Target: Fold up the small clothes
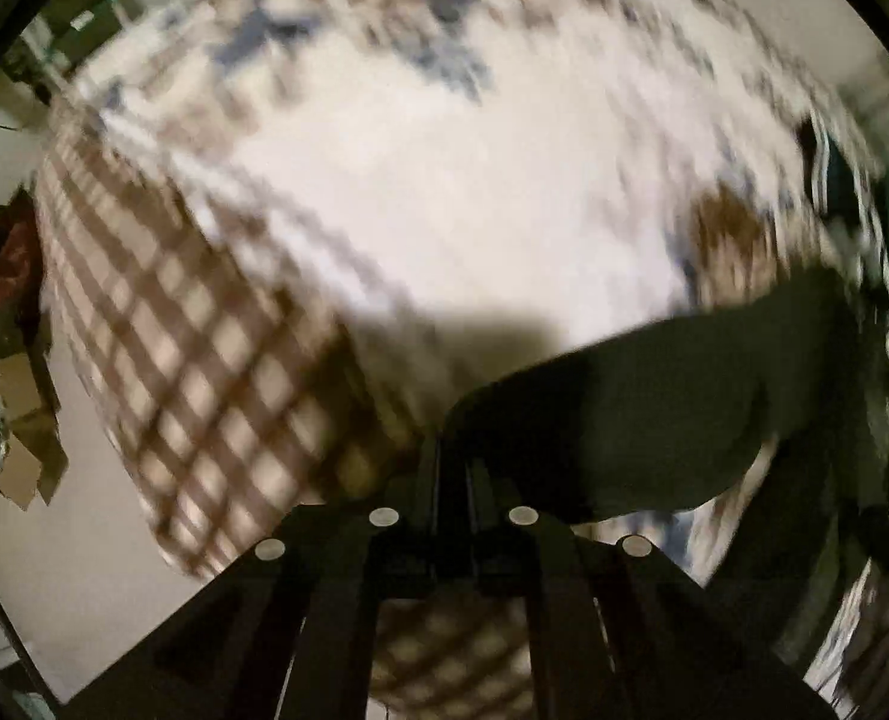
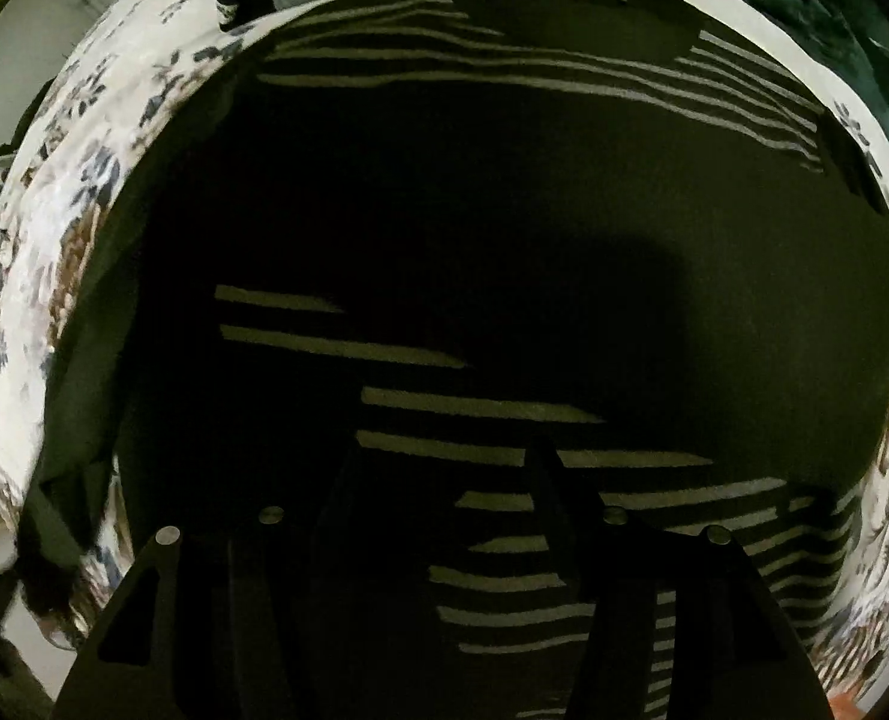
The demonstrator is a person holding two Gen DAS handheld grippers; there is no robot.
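Here the left gripper pinches a dark garment over the bedspread; the right gripper's state is unclear.

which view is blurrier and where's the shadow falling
Left wrist view is heavily motion-blurred, the bedsheet pattern smeared, a shadow just ahead of the left gripper; right wrist view is sharper but dim, a shadow patch across the dark striped garment.

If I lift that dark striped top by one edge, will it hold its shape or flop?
Probably flop: the striped top lies flat and soft on the bedspread, and its sleeve hangs limp from the left hand-held gripper. It looks light and knitted, so likely not slippery.
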